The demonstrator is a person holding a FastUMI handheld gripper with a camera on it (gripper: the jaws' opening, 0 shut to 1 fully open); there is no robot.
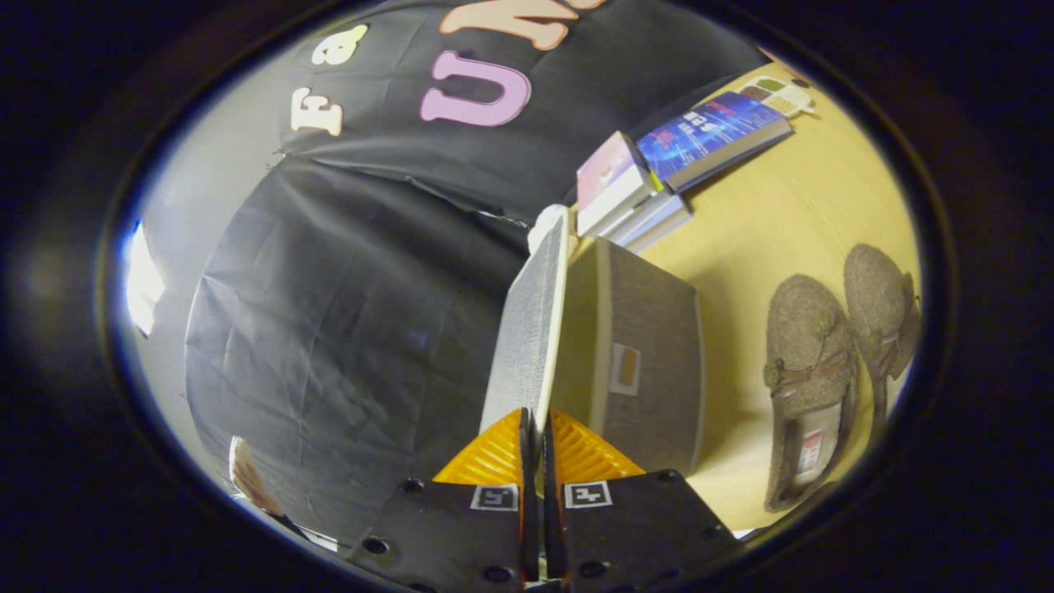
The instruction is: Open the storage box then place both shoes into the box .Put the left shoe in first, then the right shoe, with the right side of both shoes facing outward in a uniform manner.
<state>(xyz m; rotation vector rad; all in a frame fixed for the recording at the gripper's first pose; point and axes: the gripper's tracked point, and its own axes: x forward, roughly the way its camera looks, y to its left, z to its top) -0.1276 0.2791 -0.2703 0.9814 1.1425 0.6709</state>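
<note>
On the yellow table (766, 222), the grey fabric storage box (646, 354) stands just ahead of the gripper (535, 424), its lid (531, 329) raised on edge at 12 o'clock from the jaws, which pinch its near edge, almost closed. Two grey shoes (811, 362) lie together at the box's 3 o'clock; stacked books (659, 177) sit beyond.

Black cloth wall (346, 329); yellow tabletop (782, 222); books (659, 173) stacked.

Tool (535, 432) fingers pinched on edge of box lid (531, 325), lid swung open beside storage box (638, 354); two shoes (811, 371) beyond box on bench (766, 239); books (659, 177) behind box
</note>
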